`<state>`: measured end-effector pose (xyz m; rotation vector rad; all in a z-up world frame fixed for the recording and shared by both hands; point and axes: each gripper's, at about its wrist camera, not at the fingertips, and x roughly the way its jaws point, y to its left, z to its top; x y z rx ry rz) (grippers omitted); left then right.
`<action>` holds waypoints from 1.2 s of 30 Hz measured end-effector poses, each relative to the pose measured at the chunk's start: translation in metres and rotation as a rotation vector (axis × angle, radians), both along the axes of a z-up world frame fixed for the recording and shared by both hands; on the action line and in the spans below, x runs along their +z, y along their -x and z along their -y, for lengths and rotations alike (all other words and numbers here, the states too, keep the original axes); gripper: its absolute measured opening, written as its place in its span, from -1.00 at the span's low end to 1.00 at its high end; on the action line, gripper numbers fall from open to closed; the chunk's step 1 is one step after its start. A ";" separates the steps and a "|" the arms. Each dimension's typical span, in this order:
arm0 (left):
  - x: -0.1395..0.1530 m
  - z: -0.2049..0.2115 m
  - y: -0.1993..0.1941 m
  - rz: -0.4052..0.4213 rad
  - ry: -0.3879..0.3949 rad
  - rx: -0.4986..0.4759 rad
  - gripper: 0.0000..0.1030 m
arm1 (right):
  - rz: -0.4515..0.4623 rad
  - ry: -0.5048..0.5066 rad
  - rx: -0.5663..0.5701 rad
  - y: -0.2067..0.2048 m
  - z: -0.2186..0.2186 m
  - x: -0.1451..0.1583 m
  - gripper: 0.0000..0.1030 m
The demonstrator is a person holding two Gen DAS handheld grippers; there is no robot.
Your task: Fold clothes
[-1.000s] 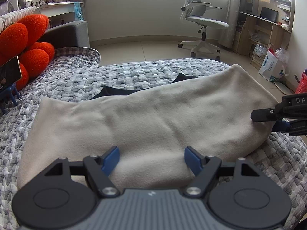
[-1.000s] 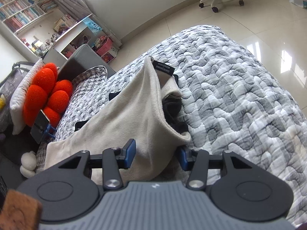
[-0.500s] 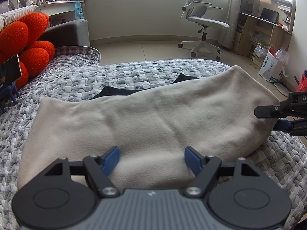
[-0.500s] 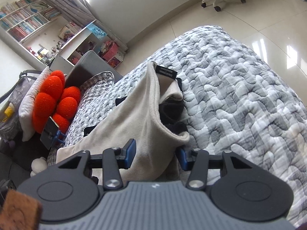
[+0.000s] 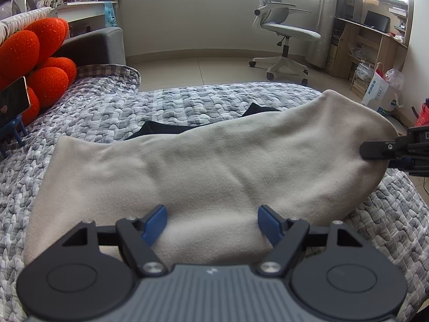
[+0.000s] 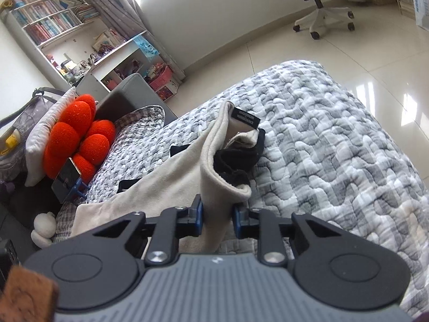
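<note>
Across the quilted bed [image 5: 187,107]: beige garment [image 5: 214,166] spread flat, black lining showing. Right gripper [image 6: 215,214] pinching its end fold; left gripper [image 5: 211,224] agape over the near edge. Risk: thick fleece slipping from the shallow pinch, skewing any fold.

— What sort of place is this?
— A lived-in bedroom at home: a quilted grey bedspread [image 5: 187,102], an office chair [image 5: 284,29] on pale tiles at the far side, a bookshelf [image 6: 51,18] far left, and a red plush cushion [image 6: 77,136].
</note>
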<state>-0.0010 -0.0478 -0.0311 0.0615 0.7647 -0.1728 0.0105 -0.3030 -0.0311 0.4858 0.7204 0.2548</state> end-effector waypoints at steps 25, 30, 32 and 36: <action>0.001 -0.002 -0.001 -0.007 0.016 0.006 0.48 | 0.252 0.262 0.108 0.021 -0.050 0.032 -0.58; 0.011 -0.013 0.001 0.032 0.029 0.040 0.47 | 0.305 0.320 0.141 0.024 -0.063 0.035 -0.58; 0.011 -0.015 0.000 0.038 0.018 0.049 0.47 | 0.317 0.329 0.148 0.024 -0.065 0.035 -0.58; -0.002 -0.010 -0.005 -0.006 -0.029 0.028 0.48 | 0.344 0.341 0.164 0.026 -0.072 0.037 -0.58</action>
